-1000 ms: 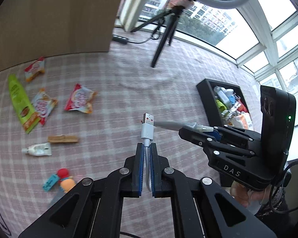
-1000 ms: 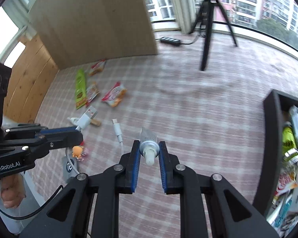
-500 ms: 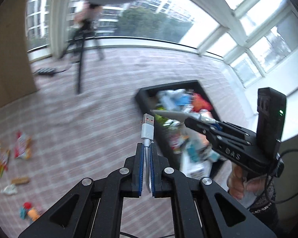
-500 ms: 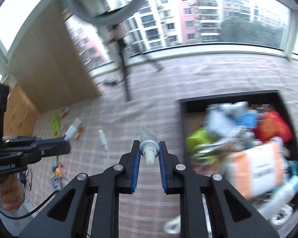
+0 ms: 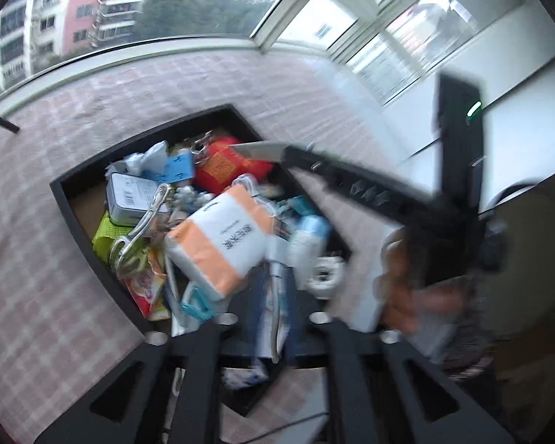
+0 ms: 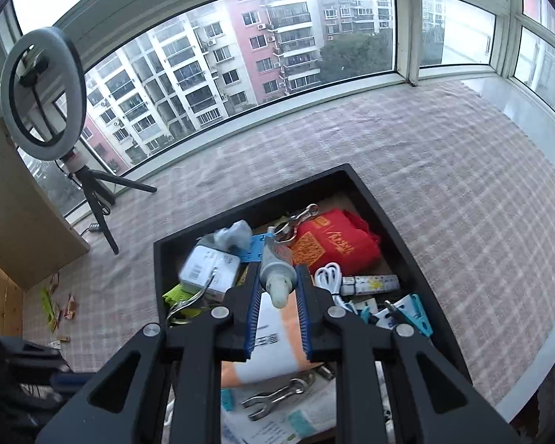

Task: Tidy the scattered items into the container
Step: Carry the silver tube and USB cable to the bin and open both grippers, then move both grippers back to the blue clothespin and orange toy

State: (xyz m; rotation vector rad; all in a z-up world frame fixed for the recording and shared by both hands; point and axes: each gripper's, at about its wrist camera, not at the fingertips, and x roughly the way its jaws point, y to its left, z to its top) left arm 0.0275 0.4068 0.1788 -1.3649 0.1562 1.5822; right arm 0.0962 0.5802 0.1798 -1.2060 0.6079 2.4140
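Note:
The black container (image 5: 77, 218) (image 6: 388, 222) is full of mixed items, among them an orange-and-white pack (image 5: 218, 244), a red pouch (image 6: 333, 244) and a grey tin (image 6: 209, 268). My left gripper (image 5: 272, 318) hovers over the container's near end with its jaws wide apart; a white cable (image 5: 277, 307) hangs blurred between them, loose. My right gripper (image 6: 277, 288) is above the container with a small white-capped tube (image 6: 275, 277) between its fingers, which look slightly parted. It also shows in the left wrist view (image 5: 299, 159), with the tube's flat end (image 5: 259, 150) sticking out.
A checked cloth (image 6: 462, 170) covers the surface. A ring light on a tripod (image 6: 42, 92) stands at the far left by the window. Snack packets (image 6: 61, 303) lie on the cloth far left. A wooden cabinet (image 6: 14, 222) stands at the left.
Both grippers swung from the scattered items to above the container. My left gripper's jaws opened and let go of the white cable. The right gripper's fingers widened a little around the tube.

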